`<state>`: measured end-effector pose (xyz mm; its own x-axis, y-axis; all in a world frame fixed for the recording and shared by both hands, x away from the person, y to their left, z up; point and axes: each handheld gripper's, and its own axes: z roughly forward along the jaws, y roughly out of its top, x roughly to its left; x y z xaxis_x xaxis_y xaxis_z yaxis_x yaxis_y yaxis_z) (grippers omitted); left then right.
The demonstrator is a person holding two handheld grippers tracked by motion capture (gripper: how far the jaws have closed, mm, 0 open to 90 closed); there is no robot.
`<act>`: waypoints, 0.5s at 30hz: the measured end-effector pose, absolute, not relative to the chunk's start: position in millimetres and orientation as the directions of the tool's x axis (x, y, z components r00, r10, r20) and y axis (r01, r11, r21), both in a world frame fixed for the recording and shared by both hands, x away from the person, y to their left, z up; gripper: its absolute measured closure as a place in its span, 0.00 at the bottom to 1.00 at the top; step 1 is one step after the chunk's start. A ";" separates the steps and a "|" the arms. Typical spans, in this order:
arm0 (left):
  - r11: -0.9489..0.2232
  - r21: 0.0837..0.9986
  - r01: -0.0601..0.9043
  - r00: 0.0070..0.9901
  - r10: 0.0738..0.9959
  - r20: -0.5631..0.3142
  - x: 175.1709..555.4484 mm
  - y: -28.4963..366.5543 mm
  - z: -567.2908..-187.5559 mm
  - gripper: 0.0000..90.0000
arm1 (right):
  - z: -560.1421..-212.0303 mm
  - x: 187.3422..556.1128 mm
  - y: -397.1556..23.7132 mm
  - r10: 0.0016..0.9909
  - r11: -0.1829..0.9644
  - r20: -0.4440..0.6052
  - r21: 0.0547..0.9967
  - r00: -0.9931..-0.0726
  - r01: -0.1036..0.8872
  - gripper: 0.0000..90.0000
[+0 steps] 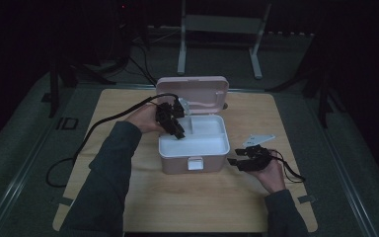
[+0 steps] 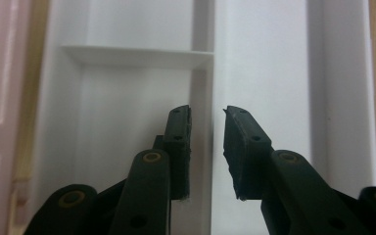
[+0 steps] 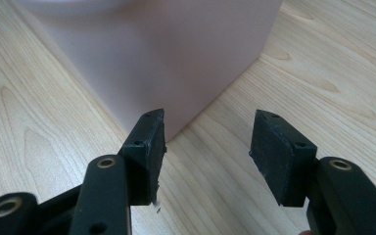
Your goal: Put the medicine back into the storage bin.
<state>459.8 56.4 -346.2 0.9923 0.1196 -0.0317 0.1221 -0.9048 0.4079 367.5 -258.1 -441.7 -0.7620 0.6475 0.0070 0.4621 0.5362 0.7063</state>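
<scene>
Pink box [image 1: 193, 163] sits mid-surface [image 1: 128, 197], lid up, white tray [image 1: 197, 143] showing inside. The left gripper [image 1: 170, 121] hangs over the tray's left side, its jaws a narrow gap apart straddling the white divider wall [image 2: 201, 98] (pads off it, nothing gripped). Right gripper [image 1: 249, 159] rests on the wood just right of the box, jaws moderately open and empty, aimed at its pink corner [image 3: 176, 88].
</scene>
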 end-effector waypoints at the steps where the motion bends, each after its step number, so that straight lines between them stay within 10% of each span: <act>1: -0.906 0.409 0.112 0.993 0.114 -0.020 458.8 58.5 -344.8 0.80 | -441.8 367.4 -257.3 0.647 0.538 0.007 0.705 -0.763 0.462 0.52; 15: -0.860 0.498 0.108 0.977 0.185 0.108 435.3 105.2 -308.4 0.69 | -439.5 371.8 -252.5 0.654 0.535 -0.011 0.714 -0.757 0.452 0.52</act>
<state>435.3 105.2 -308.4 0.9768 0.1848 0.1085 0.1075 -0.8605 0.4980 371.8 -252.5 -439.5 -0.7566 0.6538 -0.0107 0.4519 0.5347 0.7140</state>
